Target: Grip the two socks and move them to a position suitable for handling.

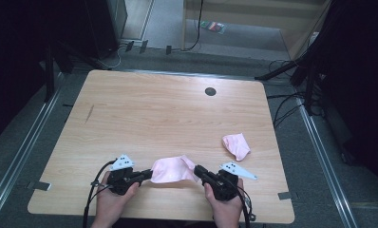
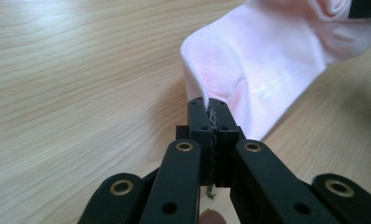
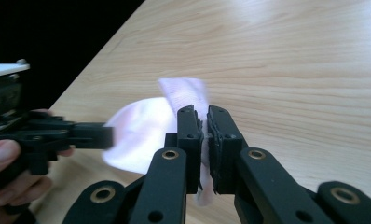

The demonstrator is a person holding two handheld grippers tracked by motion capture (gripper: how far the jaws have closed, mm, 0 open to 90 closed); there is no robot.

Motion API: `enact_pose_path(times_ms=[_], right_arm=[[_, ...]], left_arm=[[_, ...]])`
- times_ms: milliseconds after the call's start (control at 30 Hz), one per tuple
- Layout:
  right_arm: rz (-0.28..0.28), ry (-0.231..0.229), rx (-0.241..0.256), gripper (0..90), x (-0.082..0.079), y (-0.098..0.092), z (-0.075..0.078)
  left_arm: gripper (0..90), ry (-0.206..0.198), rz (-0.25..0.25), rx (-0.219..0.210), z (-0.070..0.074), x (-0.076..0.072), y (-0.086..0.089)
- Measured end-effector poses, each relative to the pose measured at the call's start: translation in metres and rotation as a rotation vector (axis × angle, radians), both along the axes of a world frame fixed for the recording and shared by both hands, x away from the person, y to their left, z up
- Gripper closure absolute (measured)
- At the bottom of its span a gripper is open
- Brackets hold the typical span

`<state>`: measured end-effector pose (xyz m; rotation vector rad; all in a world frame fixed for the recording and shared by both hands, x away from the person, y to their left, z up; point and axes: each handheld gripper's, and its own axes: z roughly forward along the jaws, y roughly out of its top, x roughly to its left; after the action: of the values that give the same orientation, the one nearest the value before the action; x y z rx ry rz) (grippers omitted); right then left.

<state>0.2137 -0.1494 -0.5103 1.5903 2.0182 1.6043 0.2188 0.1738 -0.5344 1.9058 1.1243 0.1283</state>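
Table [image 1: 144,109], light wood grain, is carrying two pink items and both tools. A small dark round fitting [image 1: 210,91] is sitting near its far edge, right of centre.

Pink sock [image 1: 170,169] is being held between the two tools at the near edge, centre. It is stretching from one tool to the other, its left end pinched at the left tool and its right end at the right tool. In the left gripper view the fabric [image 2: 267,60] is rising from the closed jaws and running off to the upper right, above the table.

Second pink sock [image 1: 236,145] is lying crumpled on the table to the right, apart from the first and a little farther off.

Left gripper [image 1: 148,175] is being held in the left hand [image 1: 112,202] at the near left, jaws pressed together on the sock's edge [image 2: 210,109].

Right gripper [image 1: 197,169] is being held in the right hand [image 1: 225,209] at the near right, jaws nearly together with pink fabric caught between them [image 3: 203,126]. In the right gripper view the left gripper [image 3: 104,136] is showing at the far side of the sock [image 3: 141,135], with fingers [image 3: 6,154] wrapping its body.

Grey floor [image 1: 234,38] is showing beyond the table's far edge.
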Motion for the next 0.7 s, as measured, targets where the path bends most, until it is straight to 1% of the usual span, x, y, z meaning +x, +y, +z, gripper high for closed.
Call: enact_pose_path(times_ms=[33,67,133,167,200,233,267,300,333,367,400,433,467,500,533,567,600,633,667,700], right_arm=[[-0.012,0.009,0.004,85.4,0.001,-0.003,-0.002],[-0.027,0.052,0.016,85.6,0.004,-0.006,-0.007],[-0.038,0.100,0.028,85.7,0.007,-0.009,-0.013],[-0.041,0.119,0.026,85.7,0.009,-0.009,-0.017],[-0.041,0.119,0.026,85.7,0.009,-0.009,-0.017],[-0.051,0.141,0.026,85.3,0.010,-0.010,-0.020],[-0.079,0.158,0.018,86.2,0.011,-0.011,-0.024],[-0.127,0.164,0.011,79.5,0.013,-0.017,-0.027],[-0.127,0.164,0.011,79.5,0.013,-0.017,-0.027],[-0.146,0.180,0.013,77.7,0.014,-0.020,-0.028],[-0.158,0.167,0.000,76.0,0.015,-0.024,-0.028],[-0.163,0.161,-0.007,74.4,0.015,-0.024,-0.027],[-0.155,0.133,-0.024,72.9,0.014,-0.024,-0.025],[-0.136,0.092,-0.076,68.0,0.013,-0.018,-0.023],[-0.136,0.092,-0.076,68.0,0.013,-0.018,-0.023],[-0.116,0.072,-0.100,64.2,0.013,-0.014,-0.022],[-0.096,0.061,-0.127,60.0,0.013,-0.009,-0.023],[-0.081,0.054,-0.168,57.4,0.013,-0.004,-0.025],[-0.065,0.049,-0.211,55.8,0.013,0.001,-0.028],[-0.044,0.052,-0.265,53.8,0.012,0.009,-0.034]], left_arm=[[90.0,0.005,-0.006,0.006,0.001,0.001,0.004],[90.0,0.018,-0.019,0.024,0.001,0.002,0.009],[90.0,0.041,-0.025,0.021,-0.001,0.004,0.012],[90.0,0.041,-0.025,0.021,-0.001,0.004,0.012],[90.0,0.048,-0.031,0.025,-0.002,0.004,0.013],[90.0,0.060,-0.036,0.029,-0.004,0.005,0.013],[90.0,0.059,-0.034,0.039,-0.005,0.006,0.013],[90.0,0.057,-0.033,0.051,-0.006,0.006,0.014],[90.0,0.058,-0.038,0.040,-0.007,0.006,0.014],[89.6,0.068,-0.050,0.032,-0.008,0.007,0.015],[81.2,0.065,-0.048,0.041,-0.008,0.008,0.016],[69.3,0.037,-0.014,0.060,-0.007,0.007,0.016],[63.3,0.020,0.003,0.054,-0.006,0.006,0.017],[56.6,0.011,0.006,0.038,-0.005,0.006,0.018],[56.6,-0.004,0.017,0.015,-0.002,0.005,0.019],[55.5,-0.018,0.024,-0.001,-0.001,0.005,0.019],[55.7,-0.027,0.029,0.000,0.000,0.005,0.019],[55.9,-0.029,0.035,0.012,-0.001,0.006,0.018],[56.6,-0.019,0.036,0.024,-0.003,0.007,0.017],[60.0,0.002,0.047,0.048,-0.008,0.008,0.015]])
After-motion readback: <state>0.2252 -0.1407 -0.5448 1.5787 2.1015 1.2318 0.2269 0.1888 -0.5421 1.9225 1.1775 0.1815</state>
